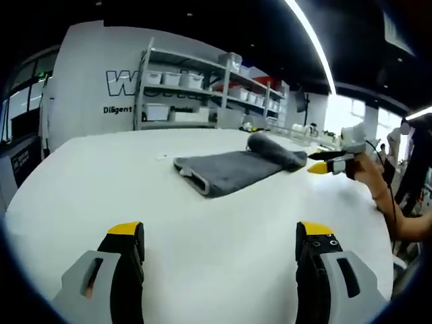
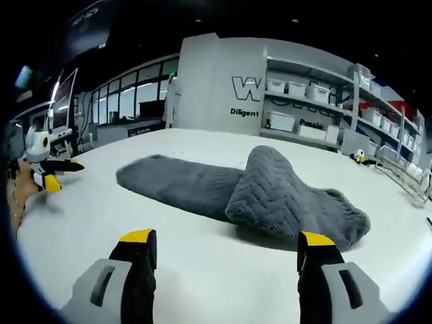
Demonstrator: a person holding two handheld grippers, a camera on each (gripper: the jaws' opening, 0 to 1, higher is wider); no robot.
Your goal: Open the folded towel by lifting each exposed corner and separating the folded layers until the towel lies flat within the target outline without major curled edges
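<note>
Lying on the white table [image 1: 202, 229] is the grey towel [image 1: 233, 169], partly unfolded tbh: one stretch is spread flat, while the end away from the shelving is flopped back over itself in a thick rumpled hump, seen up close in the right gripper view [image 2: 270, 192]. The left gripper [image 1: 219, 253] is held low over the table, short of the towel, jaws spread wide with nothing between them. Same deal for the right gripper [image 2: 226, 260], jaws parted and empty, just short of the humped end. Each gripper can also be spotted from the other's view, off to the towel's side. Metal shelving [image 1: 202, 88] with white bins is seen beyond the towel, against a wall with lettering.
</note>
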